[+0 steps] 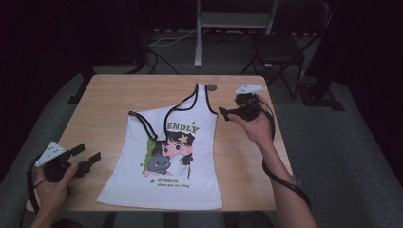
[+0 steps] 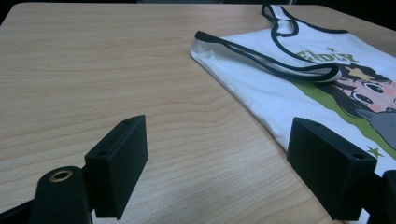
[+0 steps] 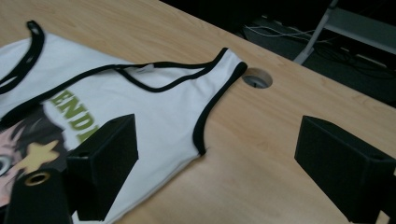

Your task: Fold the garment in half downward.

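My left gripper [image 1: 86, 158] hangs with jaws spread and empty over bare wood near the table [image 1: 109, 90]'s left edge, just clear of the tank top [image 1: 178, 156]'s hem side. The top lies flat mid-table, one strap folded across its print. My right gripper [image 1: 227, 114], also spread and empty, sits beside the armhole edge; its jaws look small and dark from above.

White tank top [image 1: 164, 156] (black trim, cartoon print) lying flat, face up, mid-table, one strap folded across.

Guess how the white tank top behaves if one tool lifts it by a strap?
The tank top lies flat with a strap folded across its chest, so it probably drapes limply and bunches. Thin fabric: likely light. On the smooth wooden table it may slide.
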`<state>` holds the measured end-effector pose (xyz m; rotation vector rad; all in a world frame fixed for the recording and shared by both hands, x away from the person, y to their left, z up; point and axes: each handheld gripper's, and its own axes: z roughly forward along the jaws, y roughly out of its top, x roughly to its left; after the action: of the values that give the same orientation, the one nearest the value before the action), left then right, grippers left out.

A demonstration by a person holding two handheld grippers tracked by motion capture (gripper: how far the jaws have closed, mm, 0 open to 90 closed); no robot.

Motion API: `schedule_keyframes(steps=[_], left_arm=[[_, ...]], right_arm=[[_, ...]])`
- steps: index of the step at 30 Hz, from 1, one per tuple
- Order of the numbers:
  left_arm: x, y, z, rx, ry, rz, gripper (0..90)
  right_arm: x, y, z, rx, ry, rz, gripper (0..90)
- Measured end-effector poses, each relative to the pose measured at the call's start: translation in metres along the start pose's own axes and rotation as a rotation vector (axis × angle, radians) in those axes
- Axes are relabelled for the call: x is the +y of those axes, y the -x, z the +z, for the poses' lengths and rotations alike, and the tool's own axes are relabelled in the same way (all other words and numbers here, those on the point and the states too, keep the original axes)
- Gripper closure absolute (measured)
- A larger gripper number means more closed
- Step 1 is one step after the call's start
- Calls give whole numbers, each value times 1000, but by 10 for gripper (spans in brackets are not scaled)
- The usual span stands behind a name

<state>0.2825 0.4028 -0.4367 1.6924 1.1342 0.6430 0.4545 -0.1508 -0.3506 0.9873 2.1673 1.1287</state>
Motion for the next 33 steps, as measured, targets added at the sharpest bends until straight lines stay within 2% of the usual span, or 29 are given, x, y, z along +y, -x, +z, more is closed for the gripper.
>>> schedule_keyframes(steps=[3, 7, 11, 12, 13, 15, 16, 20, 26, 31, 33], left_arm=[[0, 0, 0, -1, 4, -2, 201], [0, 1, 0, 0, -1, -1, 201], [0, 0, 0, -1, 2, -8, 201], [0, 0, 0, -1, 2, -8, 201], [0, 0, 0, -1, 2, -9, 201], [0, 1, -1, 1, 0, -3, 201], [0, 1, -1, 2, -2, -2, 201], [0, 1, 0, -1, -7, -4, 201], [-1, 2, -1, 2, -5, 2, 201], [-1, 2, -1, 0, -3, 3, 201], [-1, 3, -1, 0, -3, 2, 201]], right_arm=[[8, 4, 8, 0, -9, 9, 129], [26, 13, 28, -14, -30, -1, 129], [40, 26, 50, -16, -54, 31, 150], [40, 26, 50, -16, -54, 31, 150], [43, 31, 59, -26, -62, 49, 159], [46, 36, 70, -33, -82, 64, 204], [46, 36, 70, -33, -82, 64, 204], [54, 43, 90, -27, -111, 96, 243], [67, 50, 113, -28, -121, 151, 385], [70, 52, 134, -30, -137, 198, 426], [70, 50, 144, -32, -152, 199, 453]])
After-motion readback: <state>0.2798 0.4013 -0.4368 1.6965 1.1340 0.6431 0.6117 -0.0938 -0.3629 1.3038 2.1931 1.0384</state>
